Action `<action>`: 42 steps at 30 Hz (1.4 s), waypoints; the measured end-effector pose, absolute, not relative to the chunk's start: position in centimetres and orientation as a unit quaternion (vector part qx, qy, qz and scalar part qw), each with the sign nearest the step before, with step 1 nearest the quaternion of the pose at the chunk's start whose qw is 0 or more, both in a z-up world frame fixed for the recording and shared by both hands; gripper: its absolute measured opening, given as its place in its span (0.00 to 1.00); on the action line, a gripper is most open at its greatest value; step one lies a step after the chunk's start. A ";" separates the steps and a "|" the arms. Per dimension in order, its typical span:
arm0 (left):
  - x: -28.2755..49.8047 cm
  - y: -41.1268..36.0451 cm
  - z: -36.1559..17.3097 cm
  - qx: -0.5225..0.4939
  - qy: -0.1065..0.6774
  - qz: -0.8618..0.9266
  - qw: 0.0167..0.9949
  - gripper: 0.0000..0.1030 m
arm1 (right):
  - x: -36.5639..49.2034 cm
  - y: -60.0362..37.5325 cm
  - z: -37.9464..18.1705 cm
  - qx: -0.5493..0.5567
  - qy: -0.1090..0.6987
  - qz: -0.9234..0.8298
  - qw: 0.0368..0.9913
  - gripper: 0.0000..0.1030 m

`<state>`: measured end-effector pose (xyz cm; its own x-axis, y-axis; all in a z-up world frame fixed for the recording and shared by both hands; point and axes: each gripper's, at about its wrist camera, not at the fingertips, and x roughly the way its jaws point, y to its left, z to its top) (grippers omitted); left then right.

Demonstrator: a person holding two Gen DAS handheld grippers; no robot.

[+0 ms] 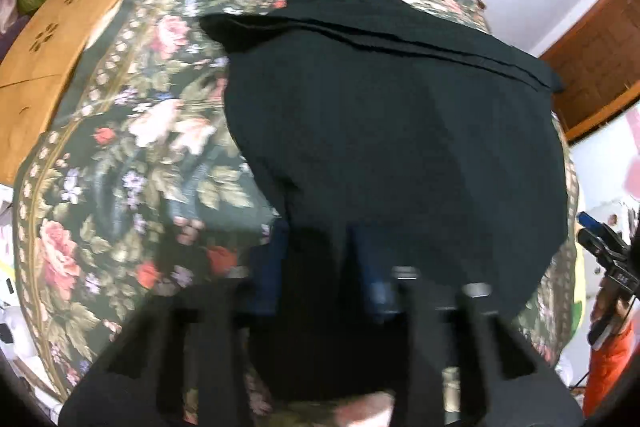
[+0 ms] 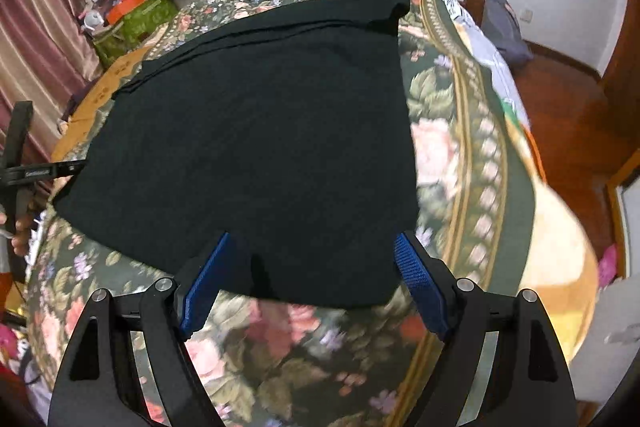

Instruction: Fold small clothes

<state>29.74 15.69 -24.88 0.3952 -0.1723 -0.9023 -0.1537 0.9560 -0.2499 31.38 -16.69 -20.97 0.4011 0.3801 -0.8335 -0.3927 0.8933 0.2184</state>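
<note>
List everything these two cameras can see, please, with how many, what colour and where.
black garment: one, black, spread flat on the bedspread, far edge folded over
floral bedspread: one, dark green with pink roses, covering the bed
cardboard box: one, tan, on the bed's left side in the left view
green bag: one, green, among clutter at the bed's far left corner
curtain: one, striped maroon, far left
wooden floor: brown, right of the bed
left gripper: one, black with blue pads, blurred, jaws nearly closed at the garment's near edge
right gripper: one, black with blue pads, open, straddling the garment's near edge
hand: one, at the right view's left edge
</note>
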 end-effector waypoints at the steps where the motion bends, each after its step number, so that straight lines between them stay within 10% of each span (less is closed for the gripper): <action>1: 29.6 14.8 -24.6 -0.131 0.550 -0.004 0.825 0.13 | 31.3 -16.7 -20.9 0.002 0.496 0.232 0.837 0.78; 15: 19.9 5.4 -21.3 -0.053 0.557 -0.040 0.828 0.11 | 27.5 -17.3 -19.9 0.035 0.473 0.260 0.841 0.78; 28: 22.1 11.3 -14.4 -0.026 0.482 0.008 0.876 0.76 | 26.4 -18.0 -22.0 0.052 0.495 0.251 0.830 0.78; 42: 39.5 17.6 -22.9 -0.064 0.538 0.005 0.841 0.77 | 29.0 -16.9 -24.3 0.079 0.519 0.228 0.820 0.78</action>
